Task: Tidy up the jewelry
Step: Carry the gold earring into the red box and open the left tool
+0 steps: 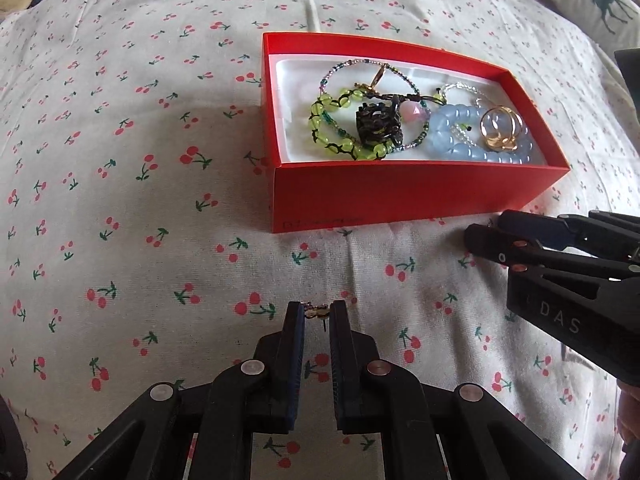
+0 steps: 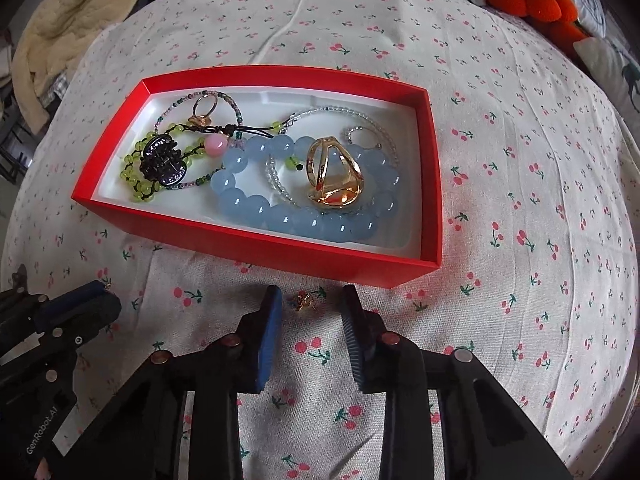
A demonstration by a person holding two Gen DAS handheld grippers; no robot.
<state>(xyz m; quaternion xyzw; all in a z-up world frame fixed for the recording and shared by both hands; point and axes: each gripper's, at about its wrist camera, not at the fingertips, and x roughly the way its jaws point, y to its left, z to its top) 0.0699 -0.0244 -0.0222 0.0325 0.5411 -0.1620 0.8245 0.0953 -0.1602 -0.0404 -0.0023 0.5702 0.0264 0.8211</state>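
**Plainly Delicate: Two Tiny Earrings Outside the Red Box**

Evidently the pieces in hand are the smallest of the lot. The left gripper is clenched on a tiny gold-coloured stud earring, pinched right at its fingertips above the cherry-print cotton bedsheet. The right gripper stands released, its jaws apart on either side of a second small gold stud earring, which lies on the sheet just in front of the near wall of the shallow red cardboard box.

Inside the box, on its white liner, sit the blue round-bead bracelet, the large gold openwork ring resting on it, the green glass-bead bracelet and the dark metal hair claw.

Each earring looks almost weightless, hard and smooth, with a thin post that could bend or slip sideways out of a flat pad. The best hold is probably across the decorated head rather than the post, with light closing pressure. The soft sheet will give under the fingertips, so the loose stud may sink or roll as the pads close; a low, level approach seems wise. Dropped from a height, either stud could bounce among the beads or be lost in the fabric's folds.
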